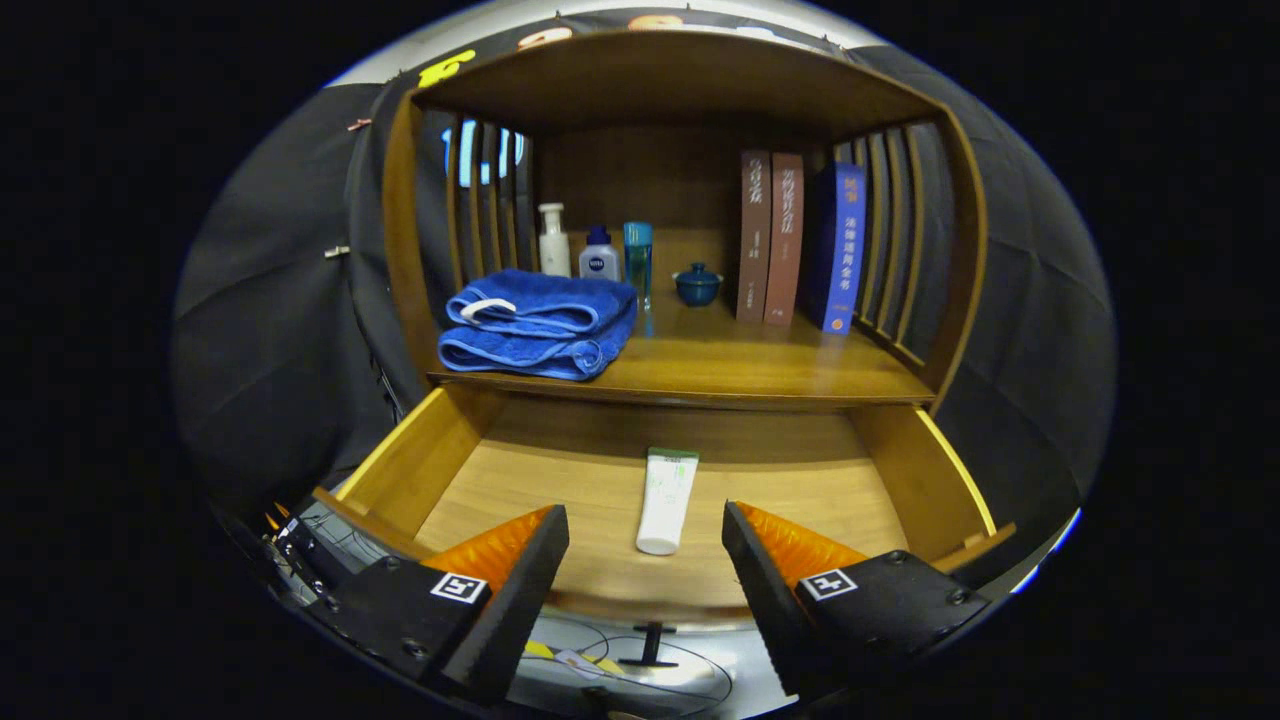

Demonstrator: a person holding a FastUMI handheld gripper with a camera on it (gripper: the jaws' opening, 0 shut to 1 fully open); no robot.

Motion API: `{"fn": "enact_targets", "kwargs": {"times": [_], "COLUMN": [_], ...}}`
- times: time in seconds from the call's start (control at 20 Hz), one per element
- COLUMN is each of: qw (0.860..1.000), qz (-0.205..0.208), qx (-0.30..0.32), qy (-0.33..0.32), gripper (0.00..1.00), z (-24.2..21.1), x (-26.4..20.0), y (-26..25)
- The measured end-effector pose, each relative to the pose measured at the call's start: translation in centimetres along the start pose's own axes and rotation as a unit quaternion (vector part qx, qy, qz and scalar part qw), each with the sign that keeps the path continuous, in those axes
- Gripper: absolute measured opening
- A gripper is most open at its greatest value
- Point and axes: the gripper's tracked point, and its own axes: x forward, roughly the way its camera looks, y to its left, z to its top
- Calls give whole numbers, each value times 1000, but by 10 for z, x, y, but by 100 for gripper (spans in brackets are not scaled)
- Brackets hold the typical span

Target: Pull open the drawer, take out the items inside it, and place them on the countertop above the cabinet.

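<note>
Drawer (560, 480) is already pulled open w/ a white tube (667, 498) lying on its floor just ahead of & between the fingers, gripper (645, 530) spread wide & empty, so grab + move to countertop (740, 365) are left.

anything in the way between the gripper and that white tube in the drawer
Nothing visible. The open hand-held gripper hangs over the pulled-out wooden drawer, and the white squeeze tube lies alone on its floor, just ahead between the fingers.
</note>
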Motion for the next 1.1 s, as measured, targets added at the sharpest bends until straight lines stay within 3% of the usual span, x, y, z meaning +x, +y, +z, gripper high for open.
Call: {"fn": "enact_targets", "kwargs": {"times": [0.35,0.6,0.85,1.05,1.1], "qw": [986,965,956,958,957], "qz": [-12,-18,-22,-14,-14], "qx": [9,-4,-14,-5,-7], "qy": [168,261,294,288,290], "gripper": [98,98,74,54,54], "z": [-29,-62,-82,-76,-79], "x": [83,101,112,111,111], "y": [-10,-16,-18,-17,-19]}}
